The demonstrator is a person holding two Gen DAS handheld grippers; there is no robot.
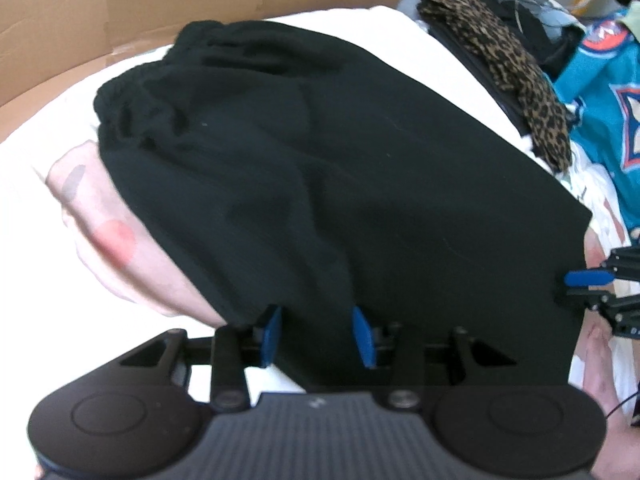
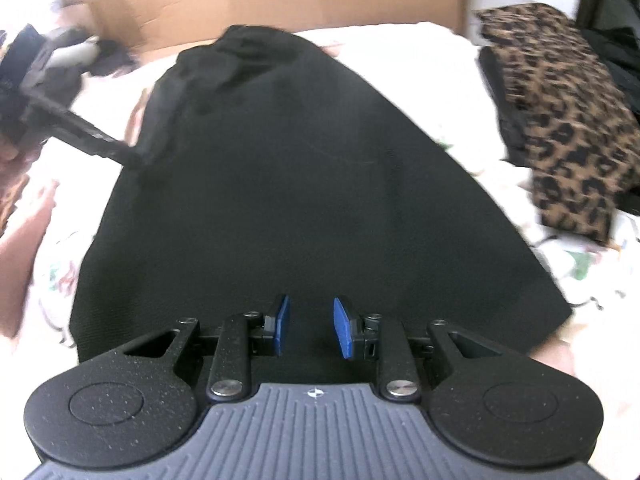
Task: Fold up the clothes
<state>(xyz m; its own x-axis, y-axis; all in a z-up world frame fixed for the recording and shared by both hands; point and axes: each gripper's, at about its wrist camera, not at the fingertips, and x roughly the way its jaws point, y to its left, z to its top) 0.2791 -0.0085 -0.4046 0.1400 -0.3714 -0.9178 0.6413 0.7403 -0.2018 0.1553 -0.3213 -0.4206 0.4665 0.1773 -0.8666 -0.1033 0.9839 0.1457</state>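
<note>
Black garment (image 1: 340, 168) lies spread on the white bed (image 1: 48, 128), gathered waistband at the far end. We judge it soft, light, limp; it will sag if lifted mid-panel, so take it at the near hem corners. Left gripper (image 1: 318, 334) fingers apart over the near hem, cloth between. Right gripper (image 2: 310, 330) fingers also apart, above the hem edge.

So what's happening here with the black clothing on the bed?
A person is folding a black garment on a white bedspread, using a handheld gripper in each hand. The left gripper and the right gripper both sit at the garment's near edge, with the cloth between their blue fingers. A folded leopard-print piece lies off to the side.
</note>
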